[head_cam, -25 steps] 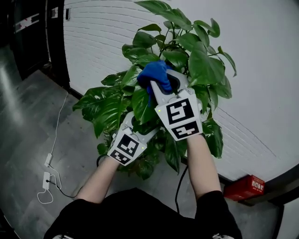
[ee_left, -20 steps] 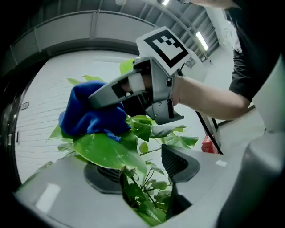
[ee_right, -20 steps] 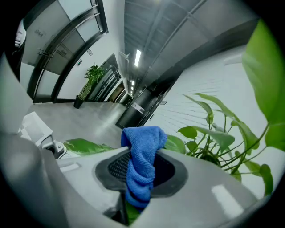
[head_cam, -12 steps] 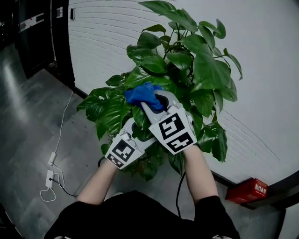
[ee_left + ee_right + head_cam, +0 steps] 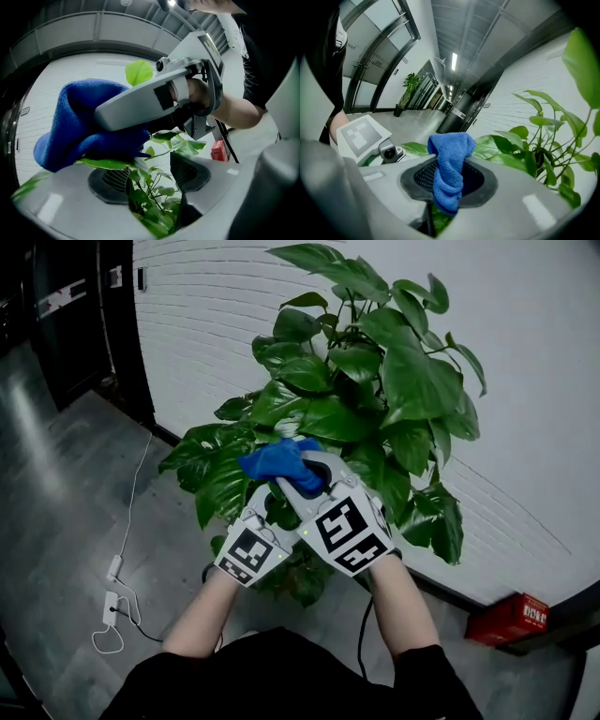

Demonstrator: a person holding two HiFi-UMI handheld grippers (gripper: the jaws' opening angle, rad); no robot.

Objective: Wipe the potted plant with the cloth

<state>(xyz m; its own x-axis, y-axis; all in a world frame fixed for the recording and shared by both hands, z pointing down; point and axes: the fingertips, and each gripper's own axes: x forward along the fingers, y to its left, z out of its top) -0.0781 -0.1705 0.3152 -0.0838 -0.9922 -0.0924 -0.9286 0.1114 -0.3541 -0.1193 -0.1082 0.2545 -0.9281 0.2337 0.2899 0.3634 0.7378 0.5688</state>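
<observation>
The potted plant (image 5: 375, 381) with broad green leaves stands against a white brick wall. My right gripper (image 5: 295, 476) is shut on a bunched blue cloth (image 5: 279, 463), which presses on a low leaf at the plant's front left. In the right gripper view the cloth (image 5: 449, 171) hangs between the pads. Just below it, my left gripper (image 5: 265, 505) points level into the foliage. Its jaws (image 5: 145, 171) stand open with small stems between them. A leaf (image 5: 105, 163) lies over the left pad, under the cloth (image 5: 70, 122).
A white power strip with its cable (image 5: 112, 601) lies on the grey floor at the left. A red box (image 5: 511, 618) sits at the wall's foot on the right. A black cable (image 5: 364, 634) runs down from the pot. A dark doorway (image 5: 70, 315) is at the far left.
The right gripper has carried the blue cloth down and to the left over the leaves, ending just above the left gripper. The left gripper has hardly moved.
</observation>
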